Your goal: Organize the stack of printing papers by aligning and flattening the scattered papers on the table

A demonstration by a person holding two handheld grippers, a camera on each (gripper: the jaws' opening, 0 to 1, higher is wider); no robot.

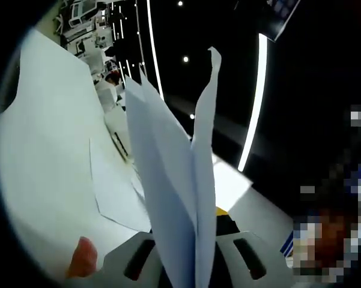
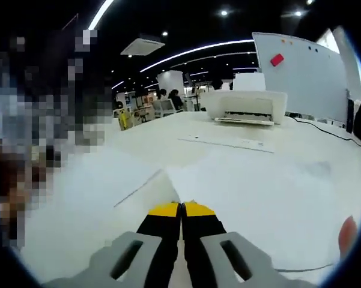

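Left gripper (image 1: 189, 264) jaws clamped on upright printing papers (image 1: 174, 198) above tabletop (image 1: 42, 150); right gripper (image 2: 181, 210) jaws closed, empty, facing printer (image 2: 246, 107) across tabletop.

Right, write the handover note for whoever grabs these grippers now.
Left gripper: shut on a bunch of sheets, held up off the table, their top edges splayed apart.
Right gripper: jaws shut, seemingly empty, low over the table beside loose paper.
Elsewhere: a printer at the far side; more sheets still lie flat.
Done: some sheets gathered.
Left: square the held bunch, lay it down, collect the rest, flatten.
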